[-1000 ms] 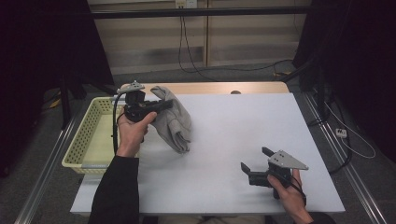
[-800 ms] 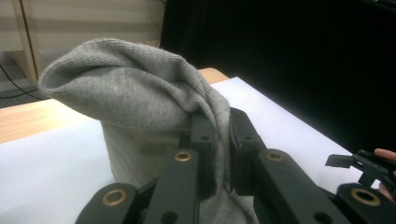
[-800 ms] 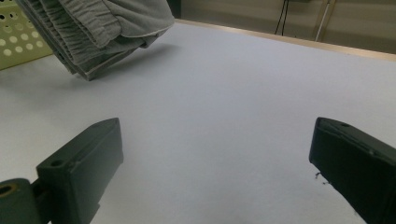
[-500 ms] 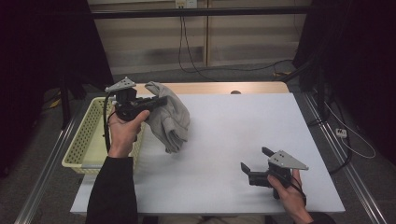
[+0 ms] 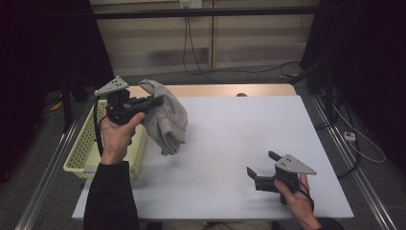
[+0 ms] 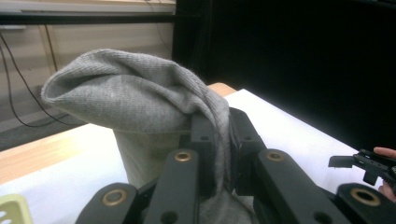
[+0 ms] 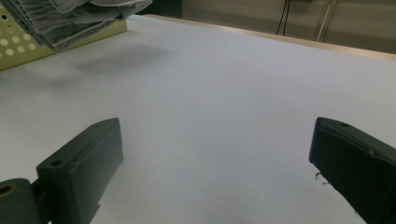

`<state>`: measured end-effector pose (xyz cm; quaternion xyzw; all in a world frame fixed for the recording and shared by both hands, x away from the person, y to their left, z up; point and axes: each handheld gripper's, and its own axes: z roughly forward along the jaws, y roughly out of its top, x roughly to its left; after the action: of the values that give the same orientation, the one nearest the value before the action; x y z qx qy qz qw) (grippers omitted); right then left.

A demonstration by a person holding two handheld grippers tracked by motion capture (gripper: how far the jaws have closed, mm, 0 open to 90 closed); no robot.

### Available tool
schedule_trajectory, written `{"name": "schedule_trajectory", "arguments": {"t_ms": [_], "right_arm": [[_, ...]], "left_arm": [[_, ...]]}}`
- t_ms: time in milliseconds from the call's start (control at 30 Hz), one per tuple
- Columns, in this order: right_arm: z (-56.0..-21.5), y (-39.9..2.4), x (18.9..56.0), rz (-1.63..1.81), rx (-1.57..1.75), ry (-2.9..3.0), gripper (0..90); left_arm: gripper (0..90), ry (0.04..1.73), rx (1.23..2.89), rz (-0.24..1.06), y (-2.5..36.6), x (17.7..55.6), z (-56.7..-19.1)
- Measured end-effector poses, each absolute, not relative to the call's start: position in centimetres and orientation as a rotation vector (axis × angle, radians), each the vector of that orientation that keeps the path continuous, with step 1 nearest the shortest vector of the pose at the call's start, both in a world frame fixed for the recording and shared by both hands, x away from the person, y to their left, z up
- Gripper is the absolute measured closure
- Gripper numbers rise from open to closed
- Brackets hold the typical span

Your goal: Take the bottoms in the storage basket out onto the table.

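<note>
I wear black long sleeves (image 5: 111, 196). My left gripper (image 5: 155, 101) is a matte black two-jaw tool with brass-coloured pivot bushings (image 6: 182, 156), a grey three-cornered plate (image 5: 113, 86) on top and a black cable (image 5: 98, 136) trailing down. My right gripper (image 5: 261, 165) has the same black blocky jaws and grey plate (image 5: 295, 164).

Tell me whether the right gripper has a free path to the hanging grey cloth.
Probably yes: the right gripper is open, and bare table lies between it and the grey cloth.
</note>
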<state>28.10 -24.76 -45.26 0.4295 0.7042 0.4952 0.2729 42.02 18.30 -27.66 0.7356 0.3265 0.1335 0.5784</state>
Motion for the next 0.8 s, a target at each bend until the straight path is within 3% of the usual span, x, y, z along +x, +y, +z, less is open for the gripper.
{"name": "schedule_trajectory", "arguments": {"t_ms": [800], "right_arm": [[-45.2, -24.7, 28.1, 1.338, 1.143, 1.89, 2.6]], "left_arm": [[83.1, 0.778, 1.642, 0.359, 21.8, 39.9, -24.6]]}}
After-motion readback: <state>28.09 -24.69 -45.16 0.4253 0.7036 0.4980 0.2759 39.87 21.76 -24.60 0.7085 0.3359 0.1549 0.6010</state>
